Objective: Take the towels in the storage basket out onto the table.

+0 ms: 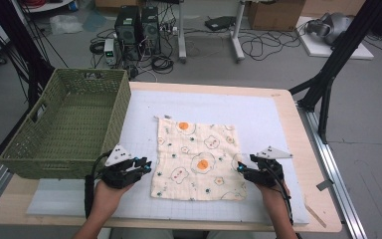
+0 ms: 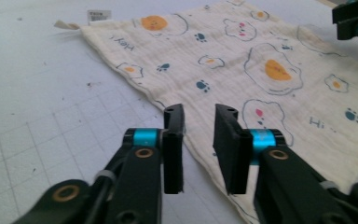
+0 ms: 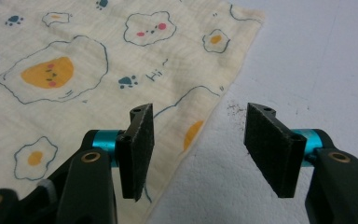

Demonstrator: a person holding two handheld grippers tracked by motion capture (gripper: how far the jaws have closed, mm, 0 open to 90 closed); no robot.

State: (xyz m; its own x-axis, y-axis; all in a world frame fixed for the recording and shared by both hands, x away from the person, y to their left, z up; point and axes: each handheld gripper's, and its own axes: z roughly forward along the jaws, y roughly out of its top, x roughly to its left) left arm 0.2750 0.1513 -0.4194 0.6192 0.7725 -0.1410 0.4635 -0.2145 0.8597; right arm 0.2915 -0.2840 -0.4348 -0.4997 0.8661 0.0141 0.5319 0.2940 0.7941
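One cream muslin cloth (image 1: 196, 158), printed with fried eggs, paw prints and small "Hi" and "Hey" lettering, lies spread flat on a white gridded mat (image 1: 258, 117) that covers most of a pale wooden counter (image 1: 308, 149). The cloth sits near the middle of the mat, slightly toward the person's side, with a small loop and a label at its far left corner.

At the cloth's left edge, near its close corner, hovers the left gripper (image 1: 145, 164), held in the person's left hand (image 1: 107, 196). In the left gripper view its two black jaws stand a narrow gap apart, right over the hem of the cloth (image 2: 242, 60); nothing is pinched between them, and the pads press on nothing.

At the cloth's right edge is the right gripper (image 1: 240, 168), held in the person's right hand (image 1: 273, 191). In the right gripper view its jaws stand wide apart, one above the cloth (image 3: 98, 60) and the other above the bare mat (image 3: 317, 60), with the cloth's edge running between them. They hold nothing.

Farther left, a green woven plastic basket (image 1: 114, 119) with cut-out handles stands on the counter's left corner, partly overhanging the mat, well apart from the cloth. Beyond the counter, computer towers (image 1: 137, 27) and loose cables (image 1: 263, 47) lie on a grey floor.
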